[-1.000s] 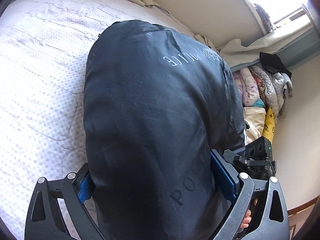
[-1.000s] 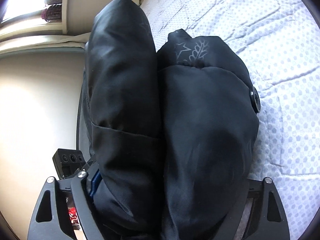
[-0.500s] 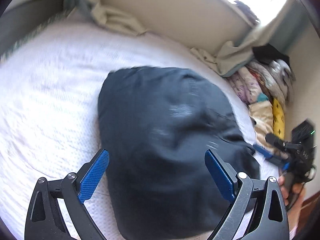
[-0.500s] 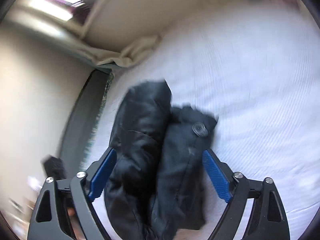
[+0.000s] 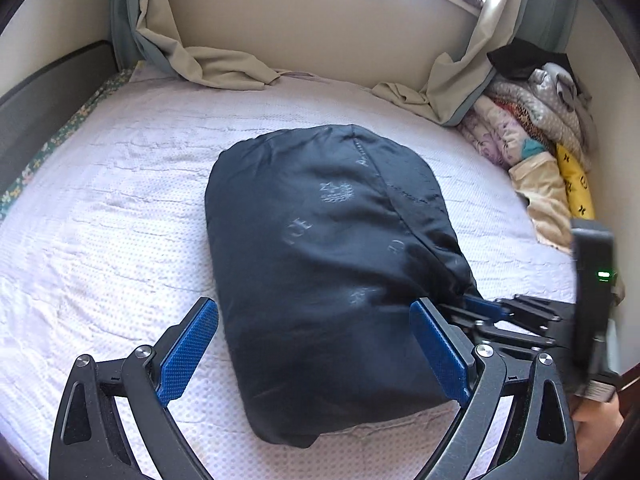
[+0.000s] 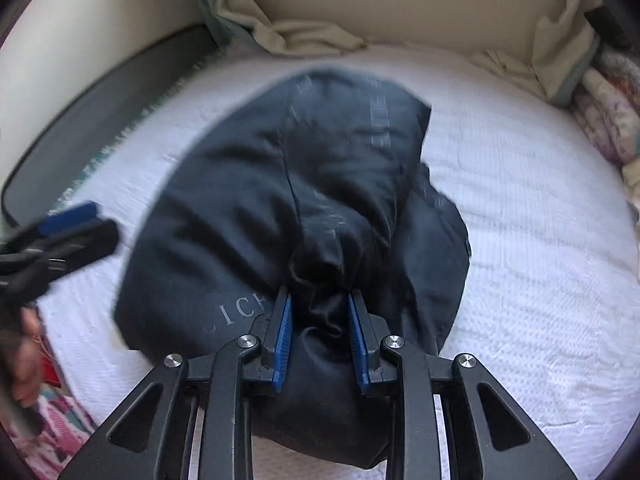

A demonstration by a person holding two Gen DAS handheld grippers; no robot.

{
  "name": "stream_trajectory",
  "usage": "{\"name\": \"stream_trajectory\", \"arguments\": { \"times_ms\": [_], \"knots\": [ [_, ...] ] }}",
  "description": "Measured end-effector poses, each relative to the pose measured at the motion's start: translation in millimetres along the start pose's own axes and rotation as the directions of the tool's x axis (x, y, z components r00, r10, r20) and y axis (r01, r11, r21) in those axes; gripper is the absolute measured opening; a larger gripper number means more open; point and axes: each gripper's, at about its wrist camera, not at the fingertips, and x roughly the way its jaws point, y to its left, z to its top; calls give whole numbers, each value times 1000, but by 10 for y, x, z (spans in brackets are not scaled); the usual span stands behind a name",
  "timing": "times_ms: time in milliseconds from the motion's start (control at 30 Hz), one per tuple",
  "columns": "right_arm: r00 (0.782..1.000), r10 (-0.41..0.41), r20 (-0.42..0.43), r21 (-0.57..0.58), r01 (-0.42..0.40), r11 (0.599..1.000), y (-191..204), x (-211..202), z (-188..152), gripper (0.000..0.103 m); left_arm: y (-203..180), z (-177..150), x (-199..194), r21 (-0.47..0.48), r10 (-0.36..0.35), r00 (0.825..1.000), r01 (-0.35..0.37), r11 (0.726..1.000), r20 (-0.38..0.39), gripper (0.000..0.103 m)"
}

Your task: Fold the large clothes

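Nearest, the right gripper (image 6: 320,320) has its fingers pinched narrow on a bunched fold of the dark jacket (image 5: 332,264), probably to keep the bundle from springing open. The left gripper (image 5: 316,344) holds its fingers wide, straddling the bundle's near end without gripping, free for a new hold. The folded jacket lies mid-bed on the white bedspread (image 5: 100,208). Beyond, a clothes pile (image 5: 536,136) sits against the wall.

My tongs' pads (image 5: 188,356) are blue on black frames. The jacket (image 5: 332,264) is black with faint grey lettering and a crest, on a white dotted bedspread (image 5: 100,208). Curtains (image 5: 224,68) are beige.
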Motion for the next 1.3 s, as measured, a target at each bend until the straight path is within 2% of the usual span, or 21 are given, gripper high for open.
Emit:
{"name": "stream_trajectory", "arguments": {
  "times_ms": [100,300,433,467,567,633,733,967,1033,1100,1167,1233,1300],
  "knots": [
    [999,20,-32,51,-18,999,-107,215,-79,26,-24,-32,-20,21,21,1000,-21,1000,3,98],
    [998,53,-22,97,-50,994,-245,501,-228,30,-83,-38,-75,50,50,999,-51,997,16,98],
    [996,89,-10,157,-86,984,-363,451,-247,36,-130,-32,-120,59,67,997,-69,996,26,98],
    [995,96,-12,164,-92,982,-389,417,-241,38,-147,-33,-136,63,73,997,-74,995,31,98],
    [992,123,-12,202,-118,972,-464,235,-136,58,-204,-40,-197,95,99,994,-104,990,52,98],
    [990,143,17,231,-143,962,-512,28,-106,71,-248,-50,-238,116,117,991,-125,985,68,99],
    [989,132,62,246,-143,959,-564,-283,-115,78,-298,-65,-303,133,130,987,-141,981,90,100],
    [983,84,164,206,-117,971,-450,-992,-298,85,-315,-142,-429,130,148,983,-163,978,113,102],
    [981,83,177,204,-119,972,-405,-1114,-406,86,-318,-179,-451,124,156,982,-169,978,108,102],
    [981,71,180,202,-107,973,-311,-1140,-378,86,-337,-231,-506,121,166,980,-179,976,111,102],
    [979,40,198,196,-79,977,-223,-1232,-512,91,-377,-295,-573,126,175,977,-190,974,122,102],
    [978,2,210,186,-42,982,-135,-1299,-657,103,-424,-418,-684,134,179,973,-198,971,143,102],
    [981,-21,193,163,-11,987,-39,-1287,-737,103,-453,-530,-761,139,169,975,-189,972,144,102]
  ]
}}
